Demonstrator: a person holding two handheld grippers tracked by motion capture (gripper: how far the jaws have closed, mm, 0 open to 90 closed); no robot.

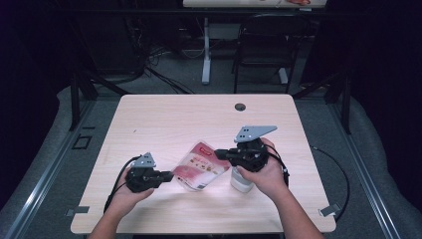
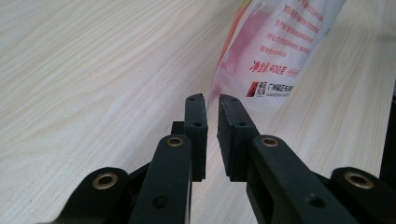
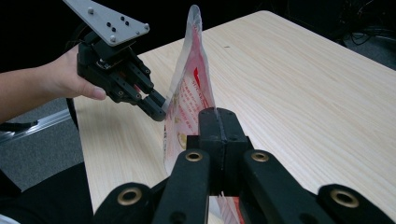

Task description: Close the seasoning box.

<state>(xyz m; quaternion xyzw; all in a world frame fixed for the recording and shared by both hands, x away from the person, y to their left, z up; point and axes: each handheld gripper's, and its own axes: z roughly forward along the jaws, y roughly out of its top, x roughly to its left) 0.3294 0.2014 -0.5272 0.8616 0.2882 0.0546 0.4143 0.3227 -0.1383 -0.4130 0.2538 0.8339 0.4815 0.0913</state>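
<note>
At center frame we are pinching the bag [image 1: 200, 167] upright in the right gripper [image 1: 222, 154], the slightly spread left gripper [image 1: 169, 176] not yet gripping its corner.

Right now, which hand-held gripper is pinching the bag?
The right hand-held gripper: its jaws are shut on the bag. The left hand-held gripper has a gap.

The table [image 1: 164, 117] has a pale wood-grain top with rounded corners and a small dark grommet hole [image 1: 240, 107] near its far edge (roughly at the middle). A white cup [image 1: 241, 183] stands on it near the front right. The pouch [image 1: 200, 167] seems to rest its lower end on the wood, just left of the cup.
</note>
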